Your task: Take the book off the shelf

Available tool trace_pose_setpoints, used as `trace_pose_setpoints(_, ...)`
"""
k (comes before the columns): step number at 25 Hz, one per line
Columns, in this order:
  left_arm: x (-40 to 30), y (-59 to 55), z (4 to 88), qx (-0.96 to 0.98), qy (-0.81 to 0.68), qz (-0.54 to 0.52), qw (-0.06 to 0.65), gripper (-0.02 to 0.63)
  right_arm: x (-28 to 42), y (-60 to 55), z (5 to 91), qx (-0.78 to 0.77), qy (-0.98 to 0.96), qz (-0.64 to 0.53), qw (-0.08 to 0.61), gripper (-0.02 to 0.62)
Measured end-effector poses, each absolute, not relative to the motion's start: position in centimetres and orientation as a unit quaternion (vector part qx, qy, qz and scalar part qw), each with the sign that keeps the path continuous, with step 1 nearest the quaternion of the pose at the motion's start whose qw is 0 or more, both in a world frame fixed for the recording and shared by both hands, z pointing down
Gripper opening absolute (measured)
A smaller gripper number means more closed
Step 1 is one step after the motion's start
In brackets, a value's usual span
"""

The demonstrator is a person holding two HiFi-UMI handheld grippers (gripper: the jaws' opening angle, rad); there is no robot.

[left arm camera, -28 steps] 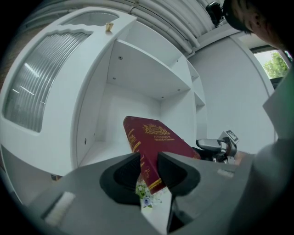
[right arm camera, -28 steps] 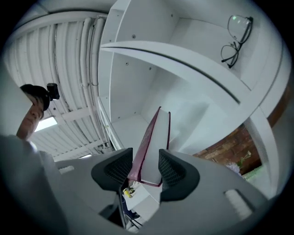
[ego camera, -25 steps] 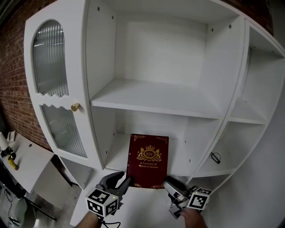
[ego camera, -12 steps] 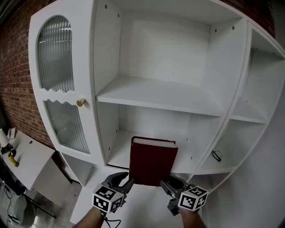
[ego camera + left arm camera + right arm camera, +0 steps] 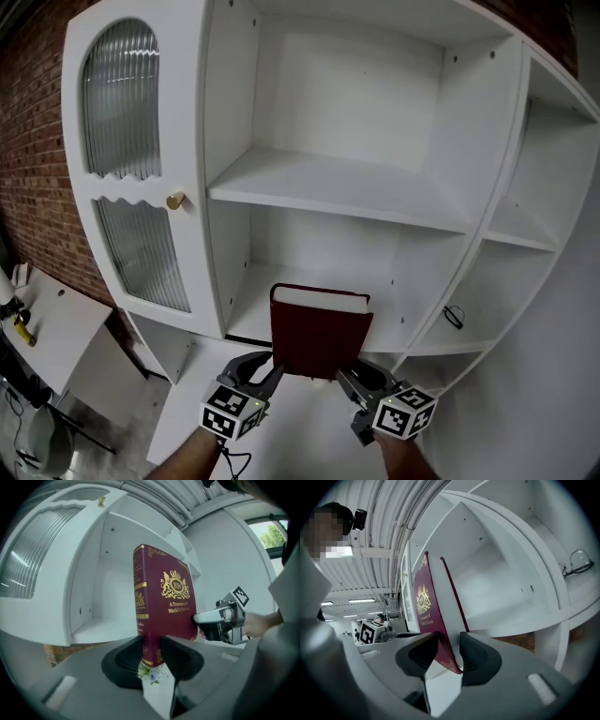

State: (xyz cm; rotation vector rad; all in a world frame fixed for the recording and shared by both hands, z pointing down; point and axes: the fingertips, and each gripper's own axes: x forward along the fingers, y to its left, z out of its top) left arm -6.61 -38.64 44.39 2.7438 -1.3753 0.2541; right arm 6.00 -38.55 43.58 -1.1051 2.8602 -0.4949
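A dark red book point(image 5: 319, 336) with gold print stands upright in front of the lower shelf point(image 5: 253, 314), its white page edge facing up. My left gripper point(image 5: 269, 373) is shut on its lower left corner, at the spine. In the left gripper view the spine's foot point(image 5: 151, 648) sits pinched between the dark pads. My right gripper point(image 5: 351, 379) holds the lower right corner. Its jaws have just been closing, and the book point(image 5: 427, 605) stands between them with the pads against its cover and pages. The right gripper point(image 5: 219, 621) also shows beside the book's cover point(image 5: 168, 592).
The white cabinet has a bare upper shelf point(image 5: 337, 187) and a ribbed glass door with a brass knob point(image 5: 175, 200) at the left. A pair of glasses point(image 5: 454, 316) lies on the right side shelf. A brick wall point(image 5: 37, 141) and a white table point(image 5: 52, 323) are at the left.
The book has tipped from showing its front cover to standing with its page edge up. Both grippers have closed in on its lower corners and sit slightly higher in the picture.
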Motion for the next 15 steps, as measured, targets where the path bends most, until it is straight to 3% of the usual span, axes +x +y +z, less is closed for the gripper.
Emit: trace_pose_setpoints(15, -7.8, -36.1, 42.2, 0.894, -0.446, 0.036, 0.019, 0.100, 5.1, -35.2, 42.5, -0.356, 0.922, -0.148, 0.022, 0.132)
